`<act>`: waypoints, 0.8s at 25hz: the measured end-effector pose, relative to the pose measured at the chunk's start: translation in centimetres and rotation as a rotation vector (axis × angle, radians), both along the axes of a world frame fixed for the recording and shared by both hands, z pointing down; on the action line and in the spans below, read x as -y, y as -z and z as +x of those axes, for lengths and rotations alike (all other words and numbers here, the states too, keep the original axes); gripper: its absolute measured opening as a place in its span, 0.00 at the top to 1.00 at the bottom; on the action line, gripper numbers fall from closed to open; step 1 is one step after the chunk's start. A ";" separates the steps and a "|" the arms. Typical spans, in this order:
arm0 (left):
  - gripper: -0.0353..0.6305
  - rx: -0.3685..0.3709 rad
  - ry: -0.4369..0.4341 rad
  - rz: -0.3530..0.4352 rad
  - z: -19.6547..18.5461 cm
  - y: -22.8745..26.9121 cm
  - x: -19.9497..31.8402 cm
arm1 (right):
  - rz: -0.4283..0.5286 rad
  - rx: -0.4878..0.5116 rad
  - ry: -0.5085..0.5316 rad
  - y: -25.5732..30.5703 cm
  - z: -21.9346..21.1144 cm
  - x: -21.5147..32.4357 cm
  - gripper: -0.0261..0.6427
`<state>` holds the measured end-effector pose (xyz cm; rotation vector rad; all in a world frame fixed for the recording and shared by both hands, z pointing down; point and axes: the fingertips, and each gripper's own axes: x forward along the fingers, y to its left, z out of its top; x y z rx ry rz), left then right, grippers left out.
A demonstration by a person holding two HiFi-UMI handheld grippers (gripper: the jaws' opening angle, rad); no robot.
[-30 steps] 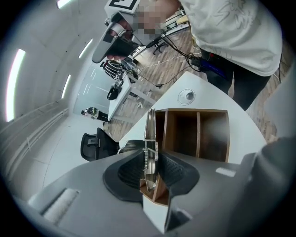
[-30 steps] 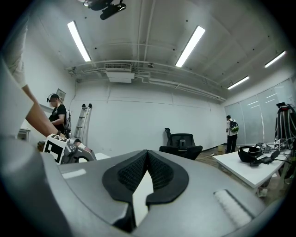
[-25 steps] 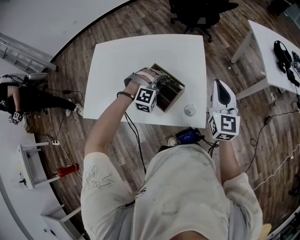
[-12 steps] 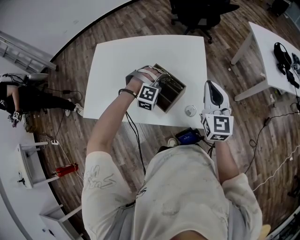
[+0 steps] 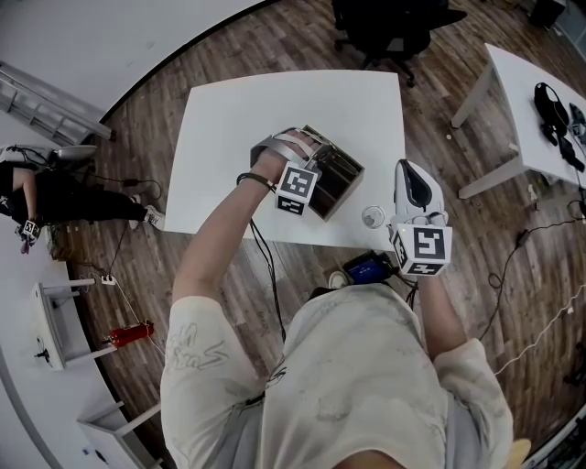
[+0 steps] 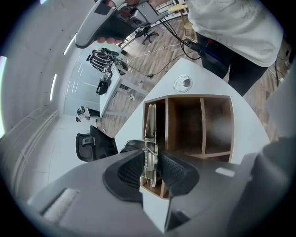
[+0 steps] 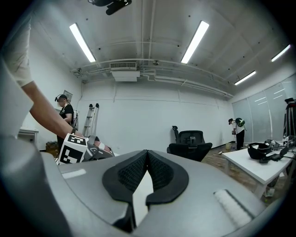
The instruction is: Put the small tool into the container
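Pinching the small tool (image 6: 149,139), the left claw (image 6: 150,169) has its ribbed pads pressed on either side of the lower end of a slim metal piece with a coil spring along it. The tool's far end runs up along the narrow outermost compartment of the container (image 6: 187,96), at the left side of the box as the left gripper view sees it. Whether the metal touches the wood cannot be told. The container is an open wooden box split by thin partitions; the two wider compartments beside the narrow one show only bare wood. The left claw hangs tilted downward directly over the container, its marker cube toward the person in the head view.

The container stands on the white worktop (image 5: 238,119), toward the edge nearest the person. A small round disc (image 5: 372,217) lies on the worktop just beside the container, between it and the right claw.

The right claw (image 7: 147,162) is pressed together at its tips with nothing between the pads. It is held level, off the worktop edge, well apart from the container on the disc's side.

Beyond the container from the person, a black office chair (image 5: 385,23) stands on the wooden floor. A second white table (image 5: 540,110) sits farther off on the right claw's side of the container.
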<state>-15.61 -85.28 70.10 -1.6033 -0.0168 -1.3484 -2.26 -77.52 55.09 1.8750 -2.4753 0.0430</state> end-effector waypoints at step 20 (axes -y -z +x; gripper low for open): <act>0.76 -0.018 0.019 0.000 -0.1 0.7 0.1 | 0.002 -0.001 0.009 0.5 -0.4 0.1 0.95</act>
